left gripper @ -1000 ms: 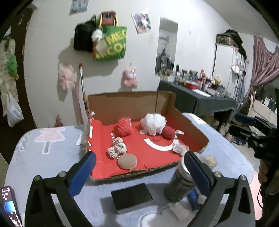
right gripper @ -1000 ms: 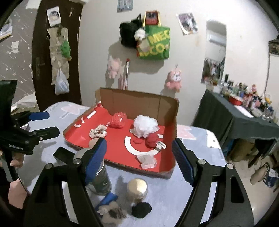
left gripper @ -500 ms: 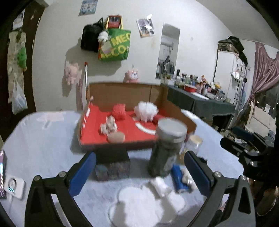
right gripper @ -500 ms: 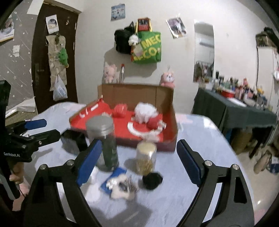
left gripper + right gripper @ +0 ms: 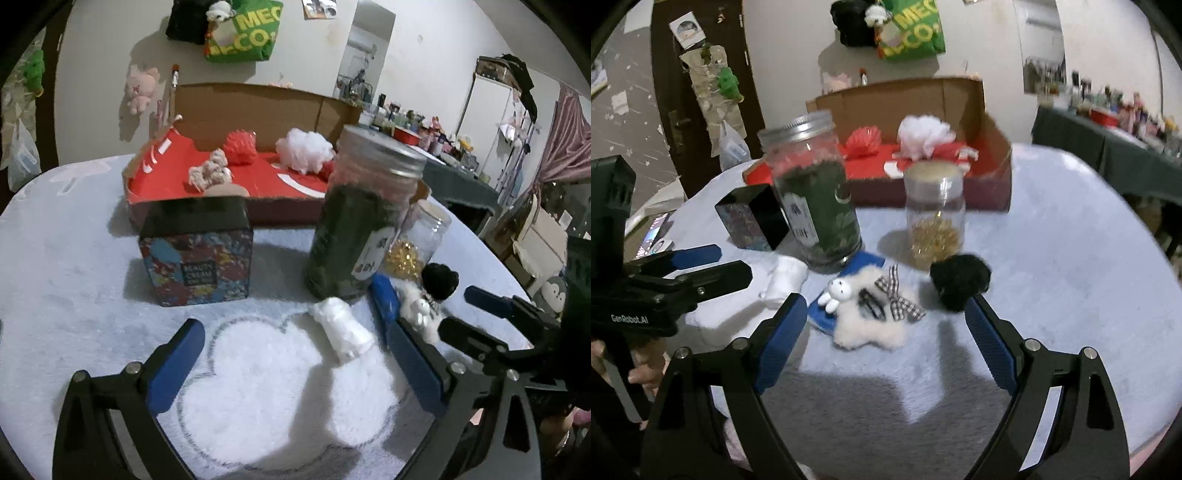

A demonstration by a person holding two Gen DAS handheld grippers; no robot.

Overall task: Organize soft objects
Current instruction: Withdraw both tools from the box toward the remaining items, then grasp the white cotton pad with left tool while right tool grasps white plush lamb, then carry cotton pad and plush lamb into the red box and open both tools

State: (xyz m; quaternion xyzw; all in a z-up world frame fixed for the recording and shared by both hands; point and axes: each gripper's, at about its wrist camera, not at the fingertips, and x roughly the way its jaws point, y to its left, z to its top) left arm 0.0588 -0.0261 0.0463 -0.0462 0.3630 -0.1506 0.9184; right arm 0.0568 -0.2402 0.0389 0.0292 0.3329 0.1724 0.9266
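My left gripper (image 5: pixel 291 365) has blue pads on black arms, and my right gripper (image 5: pixel 886 339) matches it. The tabletop (image 5: pixel 1052 240) wears a pale blue fleecy cover with a white cloud shape (image 5: pixel 280 391) outlined in grey. The box (image 5: pixel 258 107) is brown cardboard, lined red with white marks. In it I see a red pouf (image 5: pixel 241 147), a white pouf (image 5: pixel 304 148) and a cream knotted bundle (image 5: pixel 210 173). The small carton (image 5: pixel 197 254) has a black top and multicoloured splatter sides. One jar (image 5: pixel 816 199) holds dark green under a silver lid; the other jar (image 5: pixel 934 210) is clear with gold bits. Nearer lie a black pompom (image 5: pixel 960 280), a cream fluffy clip (image 5: pixel 871 317) with a black-and-white checked bow, and a white roll (image 5: pixel 341 334).
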